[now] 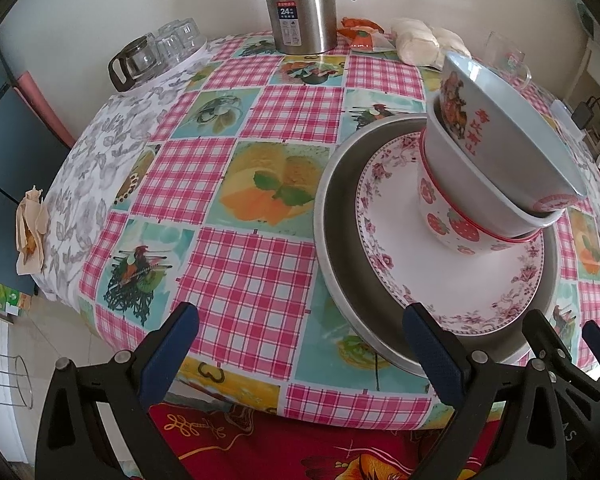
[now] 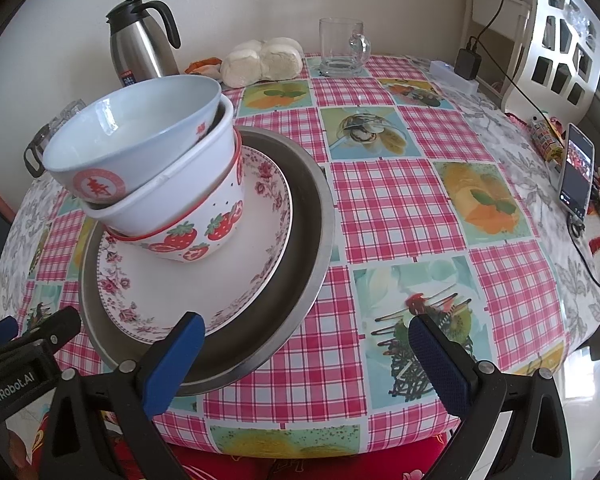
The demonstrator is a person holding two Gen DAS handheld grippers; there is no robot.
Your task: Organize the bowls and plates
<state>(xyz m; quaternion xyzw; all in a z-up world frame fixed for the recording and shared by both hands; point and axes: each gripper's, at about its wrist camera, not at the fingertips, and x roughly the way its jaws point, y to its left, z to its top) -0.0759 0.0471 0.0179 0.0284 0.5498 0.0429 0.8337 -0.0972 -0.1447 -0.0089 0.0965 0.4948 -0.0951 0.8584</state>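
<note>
**Stacking done, tower leaning**

Holding both claws at the near edge of the tabletop (image 2: pixel 400 208), we have the left claw (image 1: pixel 300 354) and right claw (image 2: pixel 306 364) spread wide, gripping nothing. Just ahead, at our left claw's two o'clock and our right claw's ten o'clock, sits the metal basin (image 2: pixel 312 240) with the floral plate (image 1: pixel 496 280) inside it. On the plate stands the strawberry bowl (image 2: pixel 188 236), a white bowl (image 2: pixel 180 188) nested in it, and a blue bowl (image 1: pixel 512 120) tilted on top. Farther back are a steel kettle (image 1: pixel 304 4), buns (image 2: pixel 264 60) and a glass mug (image 2: pixel 342 46).

We judge the risk to be the tilted top bowl: a nudge to the basin's rim could slide it off.
</note>
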